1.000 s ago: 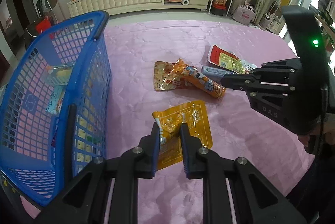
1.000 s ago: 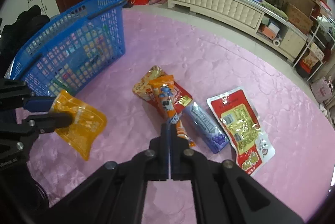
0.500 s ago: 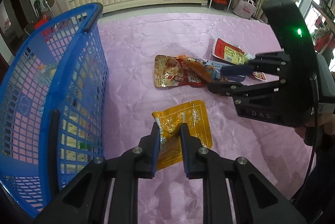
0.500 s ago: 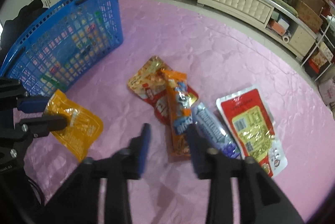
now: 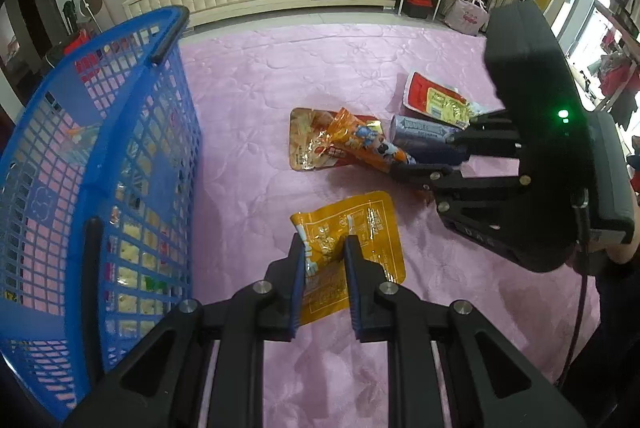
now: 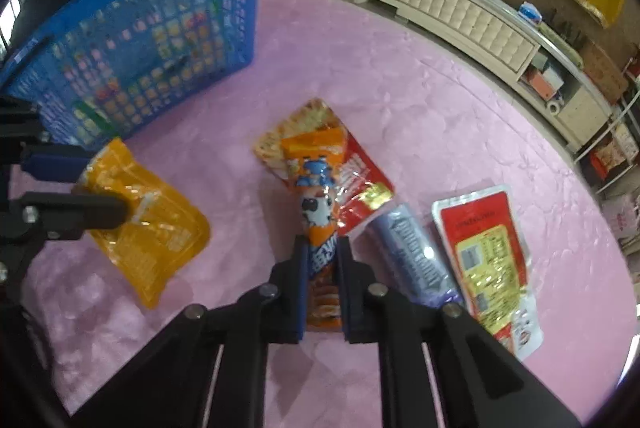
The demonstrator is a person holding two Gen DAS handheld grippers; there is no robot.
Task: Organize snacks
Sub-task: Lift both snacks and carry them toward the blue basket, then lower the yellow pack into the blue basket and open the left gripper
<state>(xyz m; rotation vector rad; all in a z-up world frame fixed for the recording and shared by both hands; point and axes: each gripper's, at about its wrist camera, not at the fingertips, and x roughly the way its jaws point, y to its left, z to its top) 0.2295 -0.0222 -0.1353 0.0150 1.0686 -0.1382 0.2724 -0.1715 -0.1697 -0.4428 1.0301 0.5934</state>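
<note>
Snacks lie on the pink cloth; my left gripper [image 5: 323, 260] pinches the crinkly yellow foil pouch [image 5: 352, 240], bound for the blue mesh basket [image 5: 100, 164] at left. My right gripper [image 6: 323, 268] straddles the long orange wrapper [image 6: 320, 212]; whether it's clamped, I cannot tell.

- Five snack packs on the pink cloth [image 6: 440, 100]: one yellow pouch [image 6: 152, 232] at 9 o'clock in the right wrist view, one orange tube pack [image 6: 320, 204] at centre, one flat red-and-tan pack [image 6: 356, 172] under it, one purple bar [image 6: 416, 260] at 4 o'clock, one red-and-silver pouch [image 6: 488, 260] beyond it.
- One blue basket [image 6: 132, 68] at 10 o'clock; packs inside it, count unclear.
- Two grippers: left gripper [image 5: 323, 256], right gripper [image 6: 322, 268].
</note>
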